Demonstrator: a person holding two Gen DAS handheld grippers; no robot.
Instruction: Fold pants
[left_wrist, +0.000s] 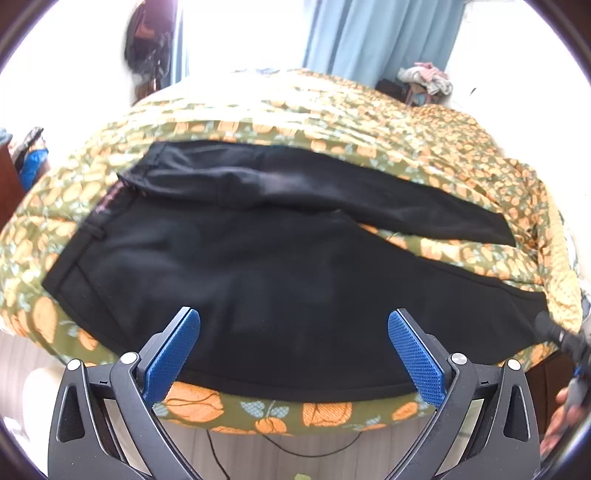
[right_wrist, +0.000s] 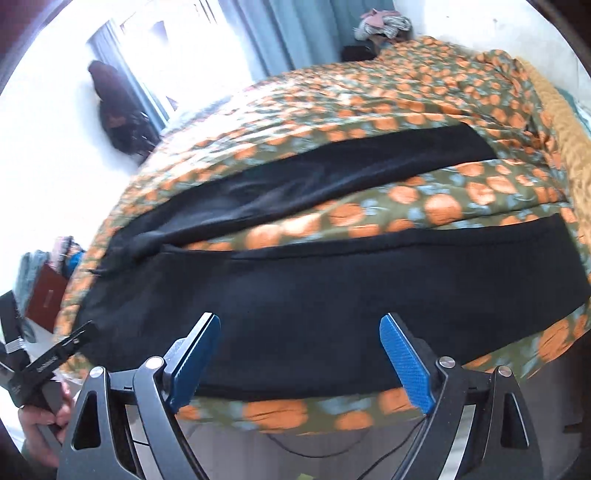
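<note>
Black pants (left_wrist: 258, 266) lie spread flat on a bed with an orange-and-green patterned cover (left_wrist: 332, 110). The waistband is at the left and the two legs run to the right, split apart in a V. My left gripper (left_wrist: 293, 317) is open and empty, hovering over the near leg by the seat. In the right wrist view the pants (right_wrist: 351, 288) show both legs with cover between them. My right gripper (right_wrist: 299, 321) is open and empty above the near leg. The left gripper also shows at the left edge of the right wrist view (right_wrist: 66, 347).
The bed's near edge (left_wrist: 295, 410) runs just in front of both grippers, with grey floor and a black cable (left_wrist: 306, 448) below. Blue curtains (left_wrist: 376, 33) and a pile of clothes (left_wrist: 424, 77) stand behind the bed. A red-brown box (right_wrist: 46, 299) sits left.
</note>
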